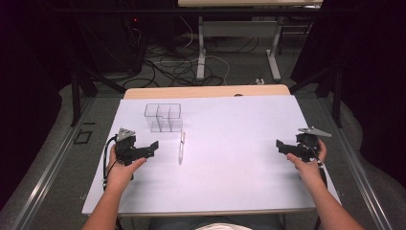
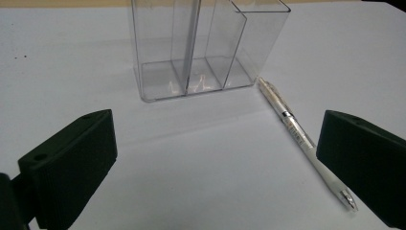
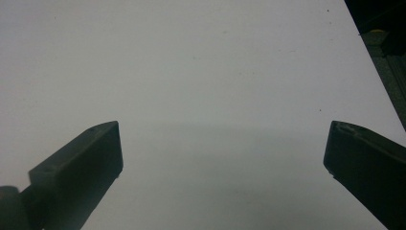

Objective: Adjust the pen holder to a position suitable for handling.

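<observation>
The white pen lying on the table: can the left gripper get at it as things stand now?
Probably yes. The white pen lies flat beside the clear plastic organiser, and the left gripper has open jaws with bare white table between it and the pen.

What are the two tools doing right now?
Left tool: open, holding nothing; pen lies near it.
Right tool: open, holding nothing.

No text can be read anywhere; the pen [image 2: 293, 128] bears a small printed band, too blurred to make out.
</observation>
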Demonstrator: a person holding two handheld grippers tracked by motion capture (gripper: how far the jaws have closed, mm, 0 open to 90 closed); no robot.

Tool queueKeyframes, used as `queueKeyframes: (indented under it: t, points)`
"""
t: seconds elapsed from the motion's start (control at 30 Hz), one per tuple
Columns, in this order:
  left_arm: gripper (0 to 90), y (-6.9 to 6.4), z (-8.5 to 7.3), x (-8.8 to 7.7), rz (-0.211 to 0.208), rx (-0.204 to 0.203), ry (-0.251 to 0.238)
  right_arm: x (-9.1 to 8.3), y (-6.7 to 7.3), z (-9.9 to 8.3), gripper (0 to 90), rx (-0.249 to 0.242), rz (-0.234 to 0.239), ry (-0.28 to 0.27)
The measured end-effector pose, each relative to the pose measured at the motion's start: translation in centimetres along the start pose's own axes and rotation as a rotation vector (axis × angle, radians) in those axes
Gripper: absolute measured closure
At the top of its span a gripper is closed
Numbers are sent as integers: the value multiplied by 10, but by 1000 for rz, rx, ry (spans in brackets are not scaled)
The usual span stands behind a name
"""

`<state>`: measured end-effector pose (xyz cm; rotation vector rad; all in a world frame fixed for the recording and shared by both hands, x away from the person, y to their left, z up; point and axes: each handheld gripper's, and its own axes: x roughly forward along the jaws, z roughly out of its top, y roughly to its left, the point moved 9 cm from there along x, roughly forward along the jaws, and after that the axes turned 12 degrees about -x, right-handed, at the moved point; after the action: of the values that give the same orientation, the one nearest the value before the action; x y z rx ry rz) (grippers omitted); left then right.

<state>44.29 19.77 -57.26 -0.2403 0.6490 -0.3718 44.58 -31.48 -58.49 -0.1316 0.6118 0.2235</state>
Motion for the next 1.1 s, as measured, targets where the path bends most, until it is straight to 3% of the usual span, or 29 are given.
queueKeyframes:
  t: [0.3,0.43,0.63,0.77,0.9,0.97,1.1]
  points:
    - [35,2,4,-4,18,-18,-29,-3,3,0,0,9,-3,-4]
    - [129,-1,9,-8,18,-27,-43,-2,6,-1,0,-2,-4,3]
    - [199,-7,21,-12,39,2,-60,-4,11,0,0,-22,8,-3]
    - [266,-11,36,-12,49,-2,-83,-3,11,-3,0,-8,12,6]
    - [325,-15,61,-15,84,6,-106,-1,12,-3,2,2,17,12]
    - [338,-16,67,-15,90,8,-110,-1,12,-3,3,-1,19,10]
    - [352,-13,92,-18,120,-12,-129,-1,13,-3,6,-3,21,12]
